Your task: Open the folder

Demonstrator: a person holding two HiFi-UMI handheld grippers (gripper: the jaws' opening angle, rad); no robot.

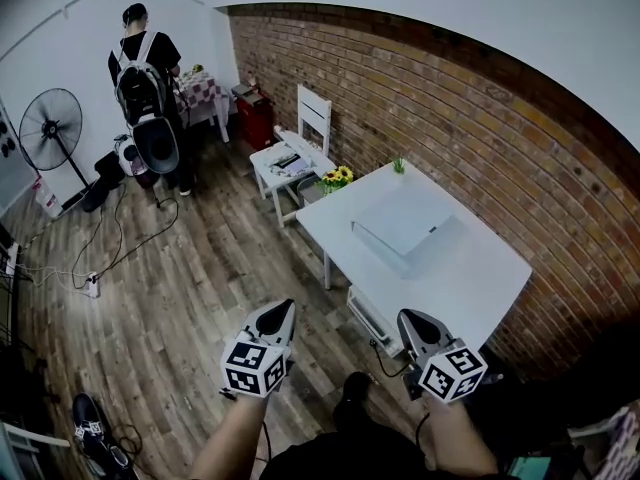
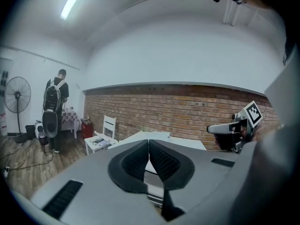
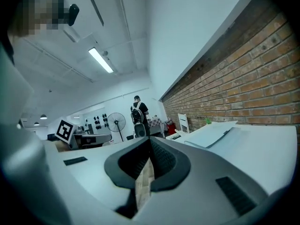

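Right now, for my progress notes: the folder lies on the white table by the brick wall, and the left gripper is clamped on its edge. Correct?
Not quite. The head view shows the left gripper shut on nothing, short of the white table; the folder lies there untouched by the brick wall.

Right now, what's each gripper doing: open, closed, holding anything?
Left gripper: closed, holding nothing.
Right gripper: closed, holding nothing.

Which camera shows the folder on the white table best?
The head view: it looks down on the whole closed folder, lying flat on the table. The right gripper view shows it low and foreshortened. In the left gripper view I cannot make it out.
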